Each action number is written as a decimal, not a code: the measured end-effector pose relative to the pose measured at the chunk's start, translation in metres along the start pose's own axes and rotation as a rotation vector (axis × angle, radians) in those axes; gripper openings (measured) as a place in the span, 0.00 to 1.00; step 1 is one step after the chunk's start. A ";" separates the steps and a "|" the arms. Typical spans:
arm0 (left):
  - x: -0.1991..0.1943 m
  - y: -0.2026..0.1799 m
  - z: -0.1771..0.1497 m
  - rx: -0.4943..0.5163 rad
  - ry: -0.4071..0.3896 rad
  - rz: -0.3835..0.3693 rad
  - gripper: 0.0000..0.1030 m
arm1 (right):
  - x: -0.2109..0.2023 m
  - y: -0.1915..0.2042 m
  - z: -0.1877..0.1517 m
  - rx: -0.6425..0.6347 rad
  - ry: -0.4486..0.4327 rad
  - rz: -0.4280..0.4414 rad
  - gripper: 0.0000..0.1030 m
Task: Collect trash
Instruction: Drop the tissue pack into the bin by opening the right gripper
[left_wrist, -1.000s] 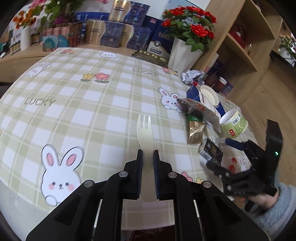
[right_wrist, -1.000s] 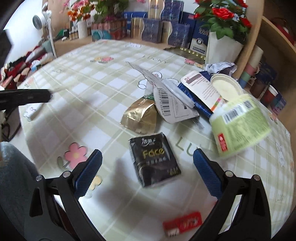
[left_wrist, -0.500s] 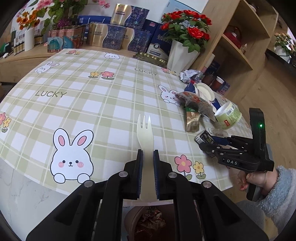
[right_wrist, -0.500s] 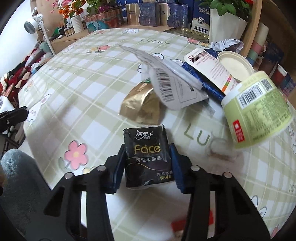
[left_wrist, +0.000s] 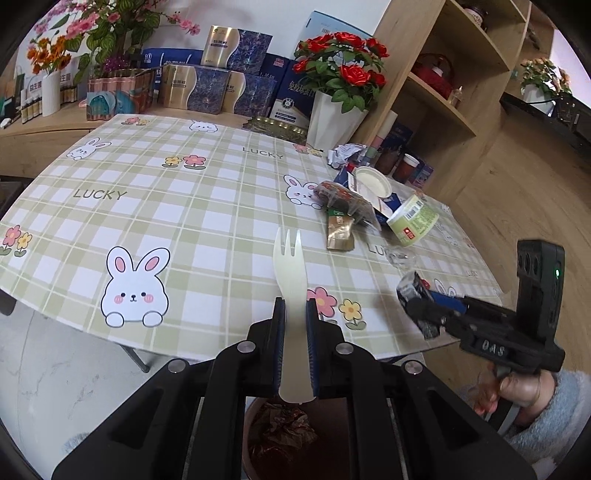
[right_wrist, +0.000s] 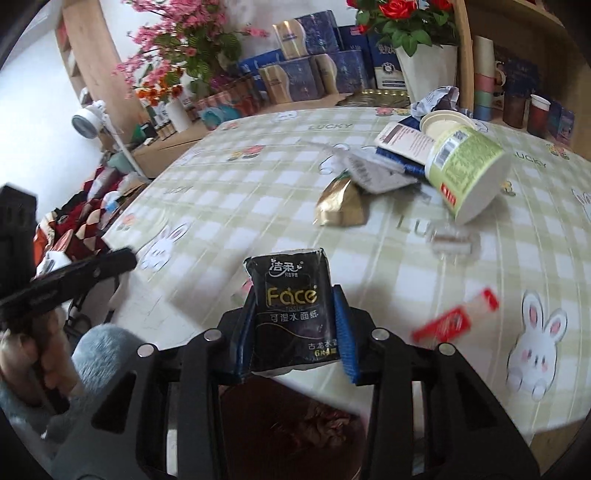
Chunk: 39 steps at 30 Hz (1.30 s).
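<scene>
My left gripper is shut on a cream plastic fork, held beyond the table's near edge above a brown trash bin. My right gripper is shut on a black "Face" tissue pack, lifted off the table near its edge; it also shows in the left wrist view. The bin shows below it. On the table lie a gold wrapper, a green cup, a clear wrapper and a red packet.
The round table has a green plaid rabbit cloth. A vase of red roses, gift boxes and a wooden shelf stand behind it. A crumpled paper and a white lid lie near the pile.
My right gripper closed on the tissue pack and lifted it back toward the table edge. My left gripper pulled back with the fork, off the table and over the bin.
</scene>
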<state>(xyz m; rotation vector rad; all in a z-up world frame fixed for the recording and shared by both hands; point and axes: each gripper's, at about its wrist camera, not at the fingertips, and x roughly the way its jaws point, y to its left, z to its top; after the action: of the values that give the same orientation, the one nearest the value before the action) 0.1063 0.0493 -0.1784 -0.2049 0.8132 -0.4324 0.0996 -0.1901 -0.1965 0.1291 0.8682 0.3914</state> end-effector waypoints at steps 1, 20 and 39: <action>-0.003 -0.002 -0.003 0.003 0.000 -0.002 0.11 | -0.003 0.002 -0.008 0.001 0.004 0.005 0.39; -0.039 -0.021 -0.052 0.031 0.008 0.001 0.11 | 0.067 0.016 -0.141 0.071 0.371 0.047 0.39; -0.048 -0.021 -0.069 0.024 0.013 0.013 0.11 | 0.108 0.008 -0.180 0.066 0.590 -0.013 0.40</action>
<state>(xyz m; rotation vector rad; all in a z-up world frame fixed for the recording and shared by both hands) 0.0202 0.0515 -0.1858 -0.1750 0.8217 -0.4318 0.0224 -0.1494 -0.3871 0.0682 1.4641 0.3939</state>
